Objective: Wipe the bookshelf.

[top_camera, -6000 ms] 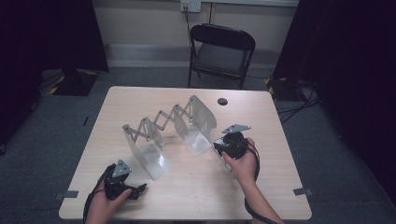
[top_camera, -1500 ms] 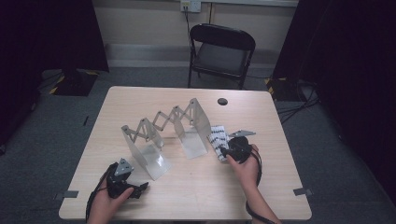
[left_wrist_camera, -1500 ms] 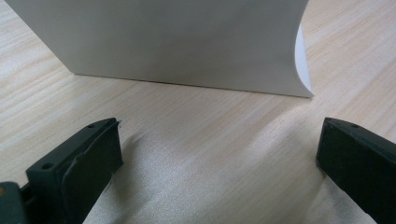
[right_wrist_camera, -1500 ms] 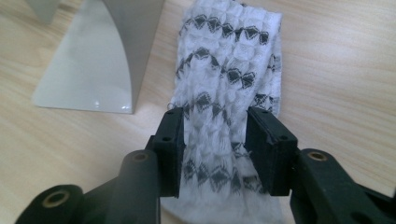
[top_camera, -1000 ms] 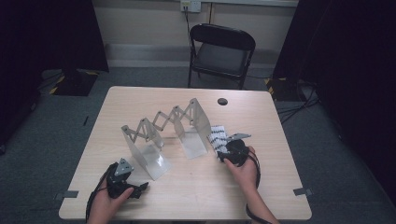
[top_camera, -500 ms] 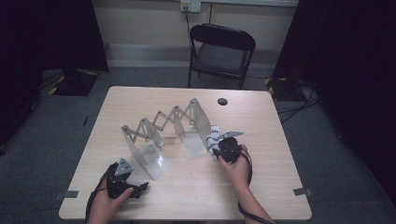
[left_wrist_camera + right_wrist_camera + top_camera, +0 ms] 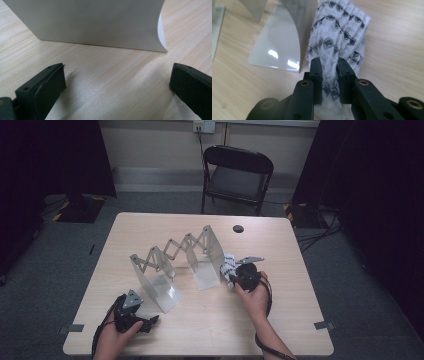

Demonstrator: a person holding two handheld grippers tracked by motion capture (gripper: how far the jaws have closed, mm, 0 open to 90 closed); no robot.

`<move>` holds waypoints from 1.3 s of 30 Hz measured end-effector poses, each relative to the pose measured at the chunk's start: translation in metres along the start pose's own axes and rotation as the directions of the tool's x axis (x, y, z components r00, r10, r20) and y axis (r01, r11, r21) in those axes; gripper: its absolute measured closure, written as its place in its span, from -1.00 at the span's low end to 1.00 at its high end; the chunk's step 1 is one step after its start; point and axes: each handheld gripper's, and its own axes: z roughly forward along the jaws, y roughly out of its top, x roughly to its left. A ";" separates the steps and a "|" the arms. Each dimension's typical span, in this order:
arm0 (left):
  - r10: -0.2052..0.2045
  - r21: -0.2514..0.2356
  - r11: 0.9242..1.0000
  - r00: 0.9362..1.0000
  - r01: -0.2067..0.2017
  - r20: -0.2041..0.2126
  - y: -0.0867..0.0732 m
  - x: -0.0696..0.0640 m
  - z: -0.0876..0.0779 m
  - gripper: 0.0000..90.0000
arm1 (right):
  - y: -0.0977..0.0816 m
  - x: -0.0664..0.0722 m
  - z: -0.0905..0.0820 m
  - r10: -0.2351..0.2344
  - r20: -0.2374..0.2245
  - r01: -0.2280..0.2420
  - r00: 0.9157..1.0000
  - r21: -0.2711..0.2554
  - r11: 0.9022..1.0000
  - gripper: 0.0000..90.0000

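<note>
Since a second ago the right tongs [image 7: 329, 62] have been closing and now clamp the patterned cloth [image 7: 339, 30], which lies on the table [image 7: 280, 250] just beside the folding rack [image 7: 175, 255]. The grasp looks made; lifting it comes next. The left tongs [image 7: 117, 82] rest apart, holding nothing.

Light wood-grain rectangular worktop [image 7: 280, 320] stands at centre on grey carpeted floor [image 7: 360, 285]. Black folding metal chair [image 7: 237, 177] stands at twelve o'clock, just beyond the worktop's far edge. Pale wall with light skirting band [image 7: 150, 150] runs behind it; white wall socket [image 7: 204, 126] at top centre, with a cable hanging down. Dark curtains [image 7: 55, 155] flank both sides. Black cables [image 7: 320, 232] lie on the floor at two o'clock. Grey tape strips [image 7: 324, 325] mark the floor at the near corners. Lighting dim, even.
</note>
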 end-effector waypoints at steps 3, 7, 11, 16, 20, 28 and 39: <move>0.000 0.000 1.000 1.000 0.000 0.000 0.000 0.000 0.000 -1.00 | 0.005 -0.002 -0.006 0.001 0.001 -0.001 1.000 -0.012 1.000 0.72; 0.000 0.000 1.000 1.000 0.000 0.000 0.000 0.000 0.000 -1.00 | 0.012 -0.002 -0.019 -0.002 0.011 0.003 1.000 -0.034 0.999 0.72; 0.001 0.000 1.000 1.000 -0.001 0.000 0.000 0.000 0.000 -1.00 | 0.016 -0.002 -0.028 -0.013 0.025 0.014 1.000 -0.052 0.999 0.73; 0.000 -0.001 1.000 1.000 0.000 -0.001 0.000 0.000 0.000 -1.00 | 0.026 -0.006 -0.041 -0.031 0.039 0.033 0.999 -0.061 0.998 0.74; 0.000 -0.001 1.000 1.000 0.000 -0.001 0.000 0.000 0.000 -1.00 | 0.011 -0.004 -0.030 -0.021 0.030 0.022 0.999 -0.037 0.999 0.74; 0.002 0.001 1.000 1.000 -0.002 0.000 0.000 0.000 0.000 -1.00 | -0.020 -0.002 -0.003 -0.004 -0.033 0.005 0.999 0.027 1.000 0.57; 0.000 -0.001 1.000 1.000 0.000 0.000 0.000 0.000 0.000 -1.00 | -0.019 -0.005 0.003 -0.045 -0.030 0.046 0.999 0.011 0.999 0.06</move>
